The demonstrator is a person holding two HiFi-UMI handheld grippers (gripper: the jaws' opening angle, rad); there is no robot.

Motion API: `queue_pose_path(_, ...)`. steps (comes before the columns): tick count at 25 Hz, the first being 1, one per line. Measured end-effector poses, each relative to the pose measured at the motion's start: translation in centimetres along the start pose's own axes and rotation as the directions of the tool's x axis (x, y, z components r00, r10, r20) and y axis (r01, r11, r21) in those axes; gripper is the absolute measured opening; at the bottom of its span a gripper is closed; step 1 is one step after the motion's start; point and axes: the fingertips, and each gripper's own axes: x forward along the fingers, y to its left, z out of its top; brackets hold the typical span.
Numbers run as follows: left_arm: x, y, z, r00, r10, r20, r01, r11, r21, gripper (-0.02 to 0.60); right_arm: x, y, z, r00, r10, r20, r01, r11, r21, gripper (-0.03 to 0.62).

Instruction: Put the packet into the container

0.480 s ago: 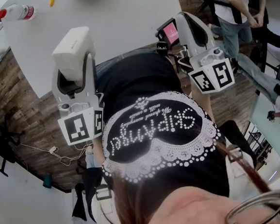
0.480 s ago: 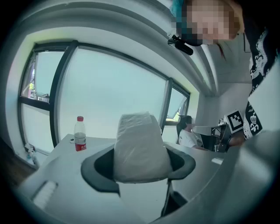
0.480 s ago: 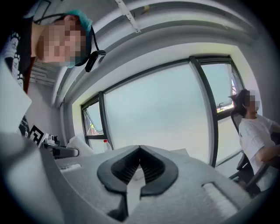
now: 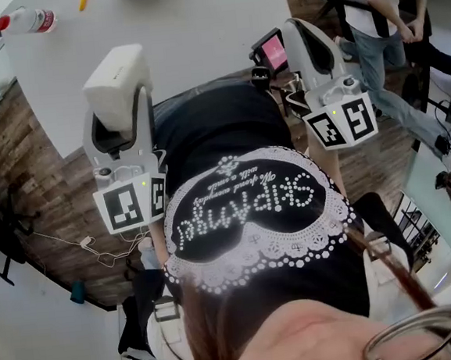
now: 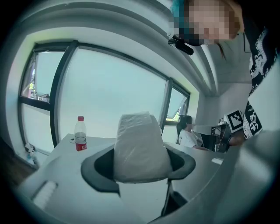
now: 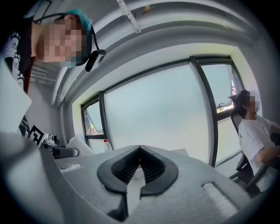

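Left claw (image 5: 139, 168) is holding the white plastic-wrapped packet (image 5: 141, 146) wide across its lower half, in the air at the desk (image 4: 196, 29) edge; it is looking light, soft and probably slippery, so a mid-body hold is suiting it, while the right claw (image 6: 139, 168) is sitting closed and empty.

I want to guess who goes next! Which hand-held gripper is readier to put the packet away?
Left. The left hand-held gripper grips the white packet, facing the table. The right hand-held gripper is shut with nothing in it, so it likely just waits.
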Motion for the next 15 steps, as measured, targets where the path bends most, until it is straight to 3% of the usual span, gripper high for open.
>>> queue_pose_path(15,0.0,0.1,0.09,1.0,0.005,0.007,-0.005,1.0,0.001,0.282,-0.01,0.18,0.07,1.0,0.015,0.012,-0.015,1.0,0.024,0.003)
